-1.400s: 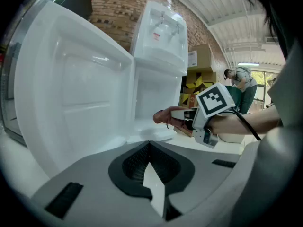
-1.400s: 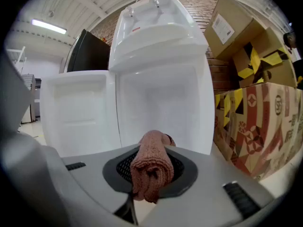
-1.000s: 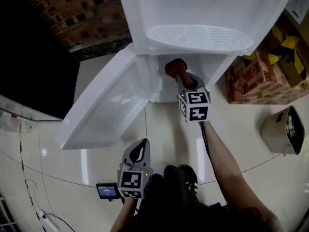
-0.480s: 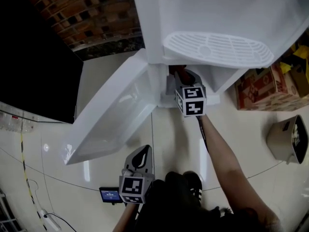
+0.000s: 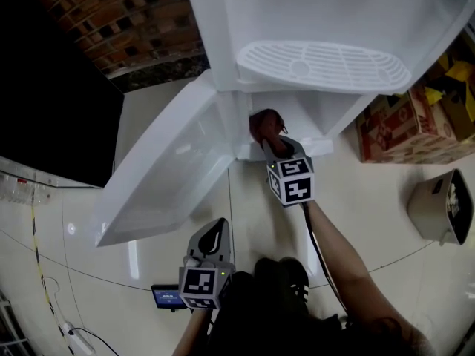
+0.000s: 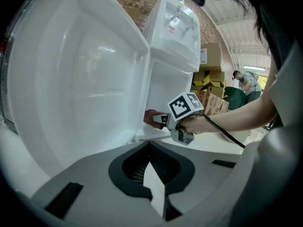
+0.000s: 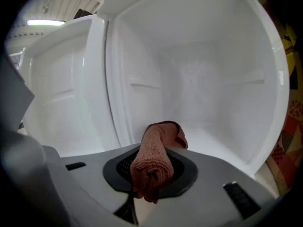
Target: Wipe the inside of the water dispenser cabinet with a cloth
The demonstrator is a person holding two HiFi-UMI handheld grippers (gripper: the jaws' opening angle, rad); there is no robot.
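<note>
Low at left, the left gripper [image 5: 214, 233] hangs with jaws together on nothing beside the open door [image 5: 167, 173], while the right gripper [image 5: 276, 145] pinches the soft, light cloth [image 5: 263, 124] mid-roll at the cabinet [image 5: 304, 115] mouth, where it will likely flop beyond the grip.

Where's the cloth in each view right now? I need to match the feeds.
Head view: cloth at centre, at the cabinet mouth, held by the right gripper.
Left gripper view: cloth small, near centre, by the door's lower corner.
Right gripper view: cloth bottom centre, clamped between the jaws.
Shared landmark: the open white door.
</note>
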